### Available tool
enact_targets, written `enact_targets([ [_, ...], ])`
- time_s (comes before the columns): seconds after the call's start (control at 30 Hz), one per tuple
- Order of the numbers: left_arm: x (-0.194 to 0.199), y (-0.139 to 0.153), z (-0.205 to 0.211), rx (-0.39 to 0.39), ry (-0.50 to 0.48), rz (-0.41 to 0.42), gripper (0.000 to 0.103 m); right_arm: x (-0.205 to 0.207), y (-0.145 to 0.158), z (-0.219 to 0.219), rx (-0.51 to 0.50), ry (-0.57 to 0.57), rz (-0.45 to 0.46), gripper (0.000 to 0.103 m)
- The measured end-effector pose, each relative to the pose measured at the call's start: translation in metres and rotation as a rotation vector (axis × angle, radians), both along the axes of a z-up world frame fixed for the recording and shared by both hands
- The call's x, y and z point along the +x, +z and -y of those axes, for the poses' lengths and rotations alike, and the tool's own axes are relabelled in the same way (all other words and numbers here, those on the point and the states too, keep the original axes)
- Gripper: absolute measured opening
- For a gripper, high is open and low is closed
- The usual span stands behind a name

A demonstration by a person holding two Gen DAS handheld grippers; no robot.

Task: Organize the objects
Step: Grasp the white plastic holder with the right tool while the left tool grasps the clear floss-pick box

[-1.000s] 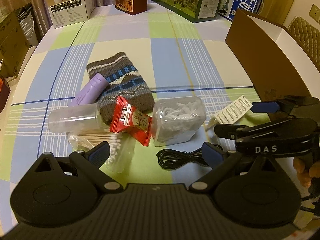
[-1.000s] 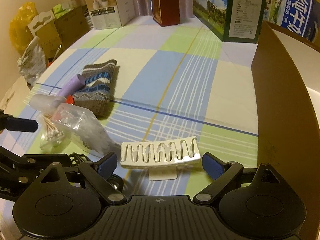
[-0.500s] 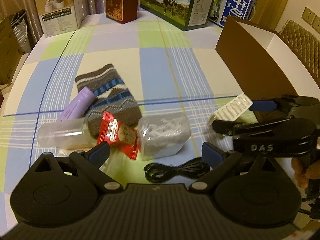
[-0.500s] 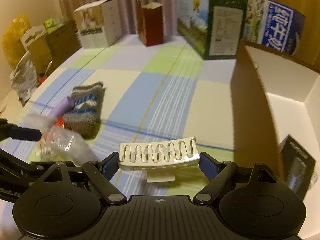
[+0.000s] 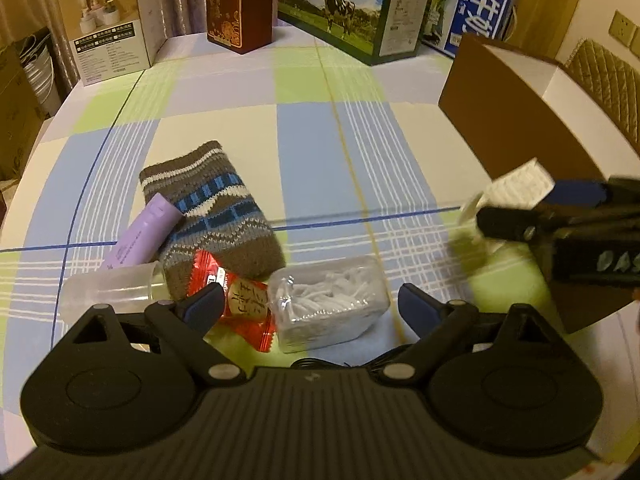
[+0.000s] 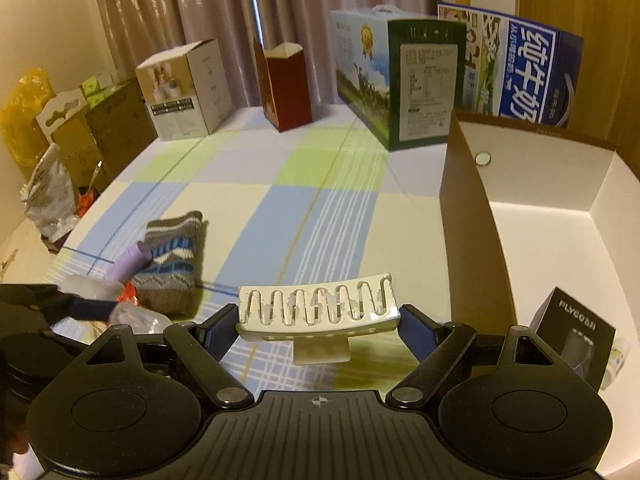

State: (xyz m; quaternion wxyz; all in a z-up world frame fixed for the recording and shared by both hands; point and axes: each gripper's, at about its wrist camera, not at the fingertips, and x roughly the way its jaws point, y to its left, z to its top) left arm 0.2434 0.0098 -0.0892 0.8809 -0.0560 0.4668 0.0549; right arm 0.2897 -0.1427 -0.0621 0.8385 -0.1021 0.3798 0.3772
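The right claw (image 6: 318, 320) grips a white plastic hair clip (image 6: 316, 310) by its two ends, holding it clear of the desk (image 6: 256, 208) and just left of the brown box (image 6: 472, 216). The clip is a curved bar with a row of rounded, comb-like slots and a small flat tab beneath; its finish looks chipped in spots.

The box is stiff card, brown outside and plain white inside, open at the top. In its near corner lies a small black carton (image 6: 572, 340) with pale lettering.

The left claw (image 5: 310, 308) is spread open and empty, hovering low over a cluster of items on the checked cloth. A clear, rounded plastic tub (image 5: 328, 308) is packed with small white pieces. Touching it on the left is a glossy red candy wrapper (image 5: 236, 300) with crimped ends. Beyond lies a knitted pouch (image 5: 216, 220), soft and ribbed, banded in grey, white and blue. A smooth lilac tube (image 5: 140, 236) leans against its left side, and a translucent cylindrical bottle (image 5: 112, 292) lies on its side in front of the tube.
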Motion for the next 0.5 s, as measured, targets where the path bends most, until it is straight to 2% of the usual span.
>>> enact_targets([
  [0.03, 0.001, -0.002, 0.002, 0.008, -0.005, -0.002, 0.084, -0.001, 0.002, 0.001, 0.002, 0.001, 0.002, 0.082],
  [0.1, 0.004, -0.004, 0.005, 0.026, -0.012, -0.003, 0.066, -0.002, 0.005, 0.003, 0.008, 0.002, 0.005, 0.082],
  [0.17, 0.005, -0.005, 0.006, 0.019, -0.016, -0.002, 0.055, -0.005, 0.009, 0.006, 0.016, 0.004, 0.008, 0.082],
  [0.33, 0.001, 0.003, 0.006, 0.019, -0.013, 0.017, 0.055, -0.011, 0.019, 0.014, 0.042, 0.010, 0.019, 0.082],
  [0.5, -0.004, 0.024, 0.010, 0.018, -0.030, 0.055, 0.055, -0.014, 0.036, 0.032, 0.074, -0.006, 0.040, 0.082],
])
